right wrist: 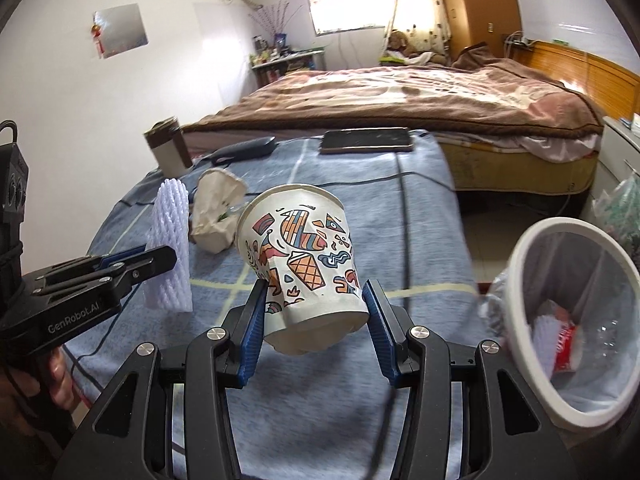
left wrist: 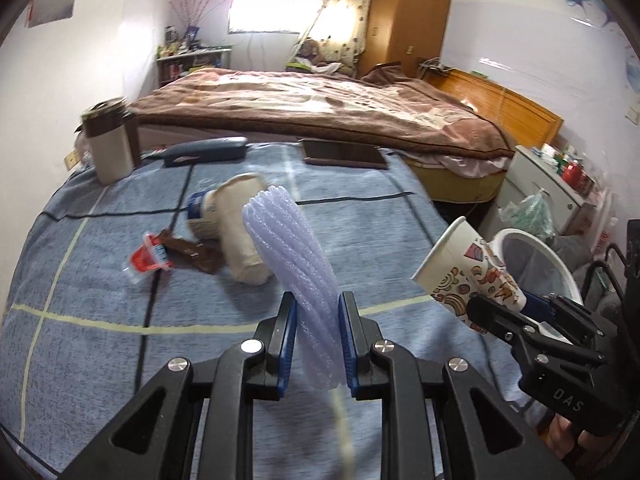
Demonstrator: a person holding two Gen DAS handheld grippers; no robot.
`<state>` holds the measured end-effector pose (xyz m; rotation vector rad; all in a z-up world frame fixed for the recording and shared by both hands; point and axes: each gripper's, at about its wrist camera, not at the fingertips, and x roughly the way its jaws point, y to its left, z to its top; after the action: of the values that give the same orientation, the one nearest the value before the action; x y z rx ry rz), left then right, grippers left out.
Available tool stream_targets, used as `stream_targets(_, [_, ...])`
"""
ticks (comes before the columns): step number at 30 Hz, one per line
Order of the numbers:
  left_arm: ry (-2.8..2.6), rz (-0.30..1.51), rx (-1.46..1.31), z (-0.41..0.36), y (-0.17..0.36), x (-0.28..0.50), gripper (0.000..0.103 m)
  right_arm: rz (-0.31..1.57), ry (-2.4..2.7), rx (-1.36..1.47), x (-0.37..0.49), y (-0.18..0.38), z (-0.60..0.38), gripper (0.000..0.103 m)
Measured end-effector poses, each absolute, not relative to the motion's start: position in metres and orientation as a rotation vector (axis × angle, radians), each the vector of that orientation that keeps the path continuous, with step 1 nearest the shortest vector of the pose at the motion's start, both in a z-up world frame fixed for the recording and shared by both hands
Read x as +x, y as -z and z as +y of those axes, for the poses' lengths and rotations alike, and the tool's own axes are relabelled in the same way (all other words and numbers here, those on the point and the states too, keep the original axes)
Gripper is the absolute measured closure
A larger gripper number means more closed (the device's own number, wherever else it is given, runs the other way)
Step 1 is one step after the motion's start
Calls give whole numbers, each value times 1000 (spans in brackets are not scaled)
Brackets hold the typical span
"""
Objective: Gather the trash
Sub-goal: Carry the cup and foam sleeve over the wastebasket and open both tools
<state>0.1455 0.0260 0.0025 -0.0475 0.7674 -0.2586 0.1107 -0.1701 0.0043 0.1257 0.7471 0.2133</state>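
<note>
My left gripper (left wrist: 318,322) is shut on a pale lilac foam net sleeve (left wrist: 292,264), held upright above the blue checked cloth (left wrist: 100,280). The same sleeve (right wrist: 170,248) shows at the left in the right wrist view, in the left gripper (right wrist: 154,260). My right gripper (right wrist: 316,312) is shut on a patterned paper cup (right wrist: 300,256), gripped near its base and tilted. That cup (left wrist: 468,268) and right gripper (left wrist: 500,312) appear at the right of the left wrist view. A white-rimmed bin (right wrist: 568,320) with trash inside stands lower right. A crumpled beige cup (left wrist: 240,228), a red wrapper (left wrist: 148,260) and a brown wrapper (left wrist: 196,254) lie on the cloth.
A brown-and-cream tumbler (left wrist: 110,140), a dark blue case (left wrist: 208,150) and a phone (left wrist: 344,154) sit at the cloth's far edge. A bed with a brown blanket (left wrist: 320,108) lies behind. White drawers (left wrist: 552,184) and a bag stand beyond the bin (left wrist: 536,264).
</note>
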Motion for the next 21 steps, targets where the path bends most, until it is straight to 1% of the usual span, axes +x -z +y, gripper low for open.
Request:
stream_targets(11, [375, 731, 7, -40, -19, 140, 81, 685, -96, 182, 89, -20, -227, 54])
stream_targets(21, [502, 706, 70, -117, -28, 136, 81, 651, 45, 213, 73, -27, -280, 54])
